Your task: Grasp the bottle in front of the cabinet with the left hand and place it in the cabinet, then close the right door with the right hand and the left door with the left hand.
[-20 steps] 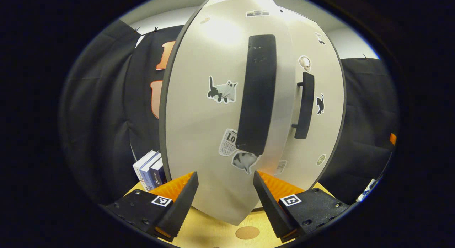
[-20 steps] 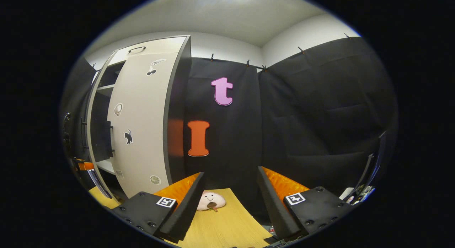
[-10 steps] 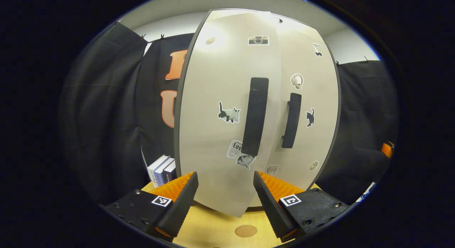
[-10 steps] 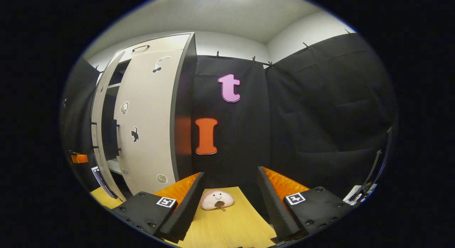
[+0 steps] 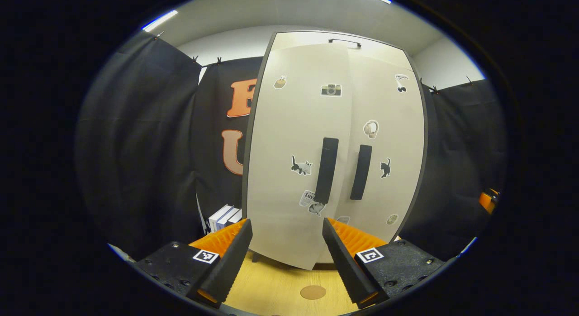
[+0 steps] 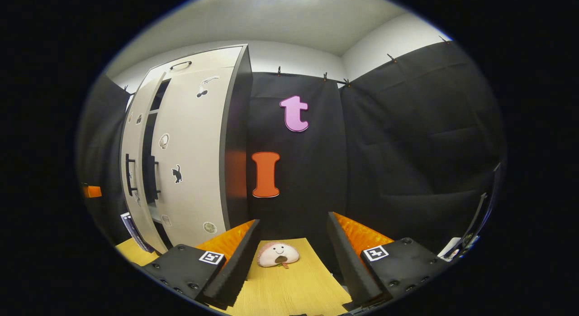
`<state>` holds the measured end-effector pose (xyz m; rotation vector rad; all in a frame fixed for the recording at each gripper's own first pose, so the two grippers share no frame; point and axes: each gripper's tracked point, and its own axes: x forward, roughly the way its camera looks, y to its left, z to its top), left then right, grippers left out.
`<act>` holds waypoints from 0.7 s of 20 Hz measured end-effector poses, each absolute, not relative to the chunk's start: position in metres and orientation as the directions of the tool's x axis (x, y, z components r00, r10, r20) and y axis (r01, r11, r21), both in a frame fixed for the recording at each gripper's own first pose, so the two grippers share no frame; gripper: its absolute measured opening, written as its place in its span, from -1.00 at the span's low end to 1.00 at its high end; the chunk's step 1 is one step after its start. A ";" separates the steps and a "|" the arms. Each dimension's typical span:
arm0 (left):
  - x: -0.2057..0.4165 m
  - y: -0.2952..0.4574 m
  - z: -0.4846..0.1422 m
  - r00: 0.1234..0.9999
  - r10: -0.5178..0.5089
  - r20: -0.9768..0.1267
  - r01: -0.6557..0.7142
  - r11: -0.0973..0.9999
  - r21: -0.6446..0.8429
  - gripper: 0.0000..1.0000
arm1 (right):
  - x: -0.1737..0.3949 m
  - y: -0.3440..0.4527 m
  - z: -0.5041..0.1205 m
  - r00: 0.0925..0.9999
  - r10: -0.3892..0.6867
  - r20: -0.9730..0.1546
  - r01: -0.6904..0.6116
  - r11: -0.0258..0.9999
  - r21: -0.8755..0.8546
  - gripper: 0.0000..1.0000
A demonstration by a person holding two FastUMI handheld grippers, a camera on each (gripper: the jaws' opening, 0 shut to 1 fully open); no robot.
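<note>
Since the left door (image 5: 294, 171) looks light and stiff, push its flat face beside the handle (image 5: 326, 170); both jaws stand wide, empty.

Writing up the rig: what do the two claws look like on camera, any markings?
Both alike. The left claw and right claw each have two wedge-shaped fingers with ridged inner faces, mounted on black screwed blocks. Each block carries a small square black-and-white fiducial tag. No cables or sleeves visible.

Each gripper, left gripper (image 5: 286, 257) and right gripper (image 6: 291, 257), has ribbed wedge fingers on screwed black blocks bearing square black-and-white markers.
</note>
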<state>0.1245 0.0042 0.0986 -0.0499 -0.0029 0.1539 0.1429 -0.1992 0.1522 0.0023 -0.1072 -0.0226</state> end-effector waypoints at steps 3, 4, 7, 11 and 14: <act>0.108 0.001 0.115 0.987 0.159 0.031 -0.157 0.986 -0.062 0.91 | 0.141 -0.196 0.153 0.995 -0.003 0.104 0.003 1.000 0.006 0.92; 0.104 0.001 0.120 0.986 0.164 0.039 -0.161 0.985 -0.065 0.86 | 0.140 -0.194 0.153 0.995 0.003 0.103 -0.004 1.000 0.007 0.92; 0.097 -0.001 0.136 0.982 0.175 0.074 -0.168 0.982 -0.089 0.86 | 0.136 -0.186 0.151 0.995 0.026 0.098 -0.027 1.000 0.000 0.92; 0.093 -0.010 0.151 0.986 0.138 0.094 -0.125 0.983 -0.132 0.91 | 0.132 -0.177 0.156 0.994 0.035 0.099 -0.035 0.999 -0.004 0.92; 0.089 -0.007 0.160 0.982 0.146 0.119 -0.134 0.985 -0.106 0.90 | 0.127 -0.166 0.159 0.993 0.055 0.107 -0.056 0.998 0.001 0.92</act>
